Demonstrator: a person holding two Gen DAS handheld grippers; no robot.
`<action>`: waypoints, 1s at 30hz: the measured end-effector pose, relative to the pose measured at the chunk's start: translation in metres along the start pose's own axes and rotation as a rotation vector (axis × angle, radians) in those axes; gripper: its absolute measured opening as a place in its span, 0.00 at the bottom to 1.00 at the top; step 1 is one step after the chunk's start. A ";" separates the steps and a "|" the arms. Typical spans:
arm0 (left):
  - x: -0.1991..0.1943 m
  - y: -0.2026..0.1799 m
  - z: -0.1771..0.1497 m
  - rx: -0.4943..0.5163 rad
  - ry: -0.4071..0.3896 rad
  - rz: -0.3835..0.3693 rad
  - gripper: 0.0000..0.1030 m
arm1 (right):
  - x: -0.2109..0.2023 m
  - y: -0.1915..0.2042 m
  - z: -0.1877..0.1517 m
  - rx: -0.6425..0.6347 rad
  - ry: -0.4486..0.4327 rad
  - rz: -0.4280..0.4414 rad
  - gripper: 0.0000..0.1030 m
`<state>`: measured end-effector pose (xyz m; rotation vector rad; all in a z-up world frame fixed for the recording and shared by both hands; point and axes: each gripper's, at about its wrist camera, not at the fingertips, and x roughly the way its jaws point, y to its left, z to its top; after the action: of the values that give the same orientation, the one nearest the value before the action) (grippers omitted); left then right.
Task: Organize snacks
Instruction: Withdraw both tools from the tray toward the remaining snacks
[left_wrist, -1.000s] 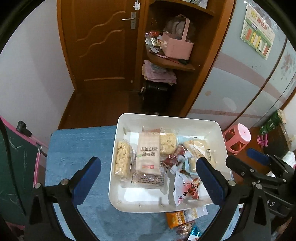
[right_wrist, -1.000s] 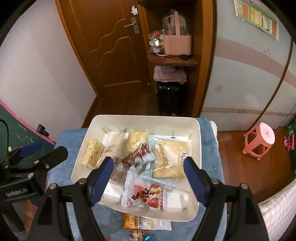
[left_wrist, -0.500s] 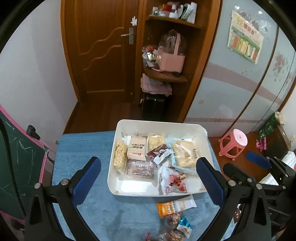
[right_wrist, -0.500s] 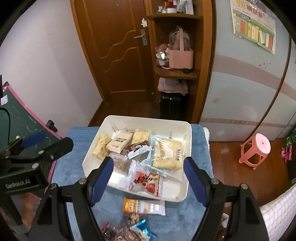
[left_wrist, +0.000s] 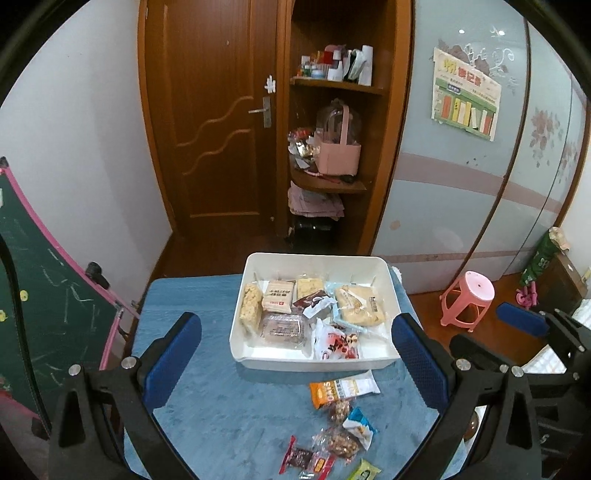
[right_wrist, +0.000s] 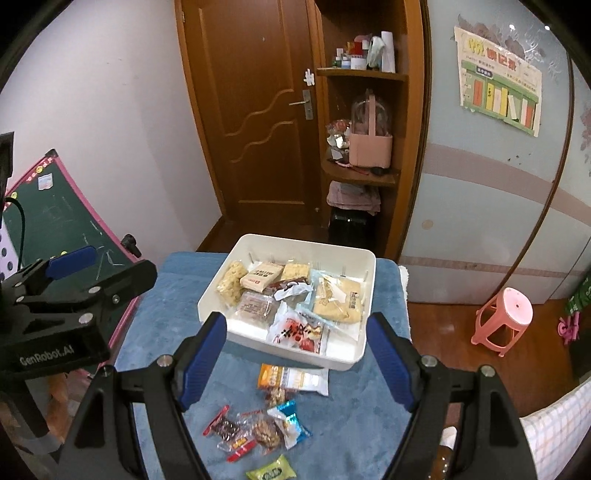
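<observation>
Left gripper (left_wrist: 295, 354) and right gripper (right_wrist: 295, 358): jaws spread wide, nothing held, both low in frame.

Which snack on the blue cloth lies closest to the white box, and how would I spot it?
Find the white tray on the blue cloth. Just outside its near wall lies the orange-and-white bar packet, flat on the cloth. It is long and flat, half orange and half white, and apart from the small crinkly sweets heaped nearer the camera.
</observation>
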<state>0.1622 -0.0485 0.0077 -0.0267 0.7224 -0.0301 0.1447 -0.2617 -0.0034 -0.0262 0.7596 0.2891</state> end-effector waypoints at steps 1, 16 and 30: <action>-0.005 0.000 -0.003 0.001 -0.006 0.003 0.99 | -0.005 0.000 -0.003 -0.002 -0.003 0.001 0.77; -0.038 -0.001 -0.077 0.063 0.000 0.063 0.99 | -0.020 -0.013 -0.071 0.021 0.055 0.022 0.76; 0.062 -0.006 -0.192 0.236 0.311 0.018 0.99 | 0.074 -0.009 -0.174 0.095 0.405 0.024 0.76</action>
<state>0.0816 -0.0599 -0.1774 0.2143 1.0257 -0.1036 0.0801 -0.2737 -0.1814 0.0150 1.1758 0.2728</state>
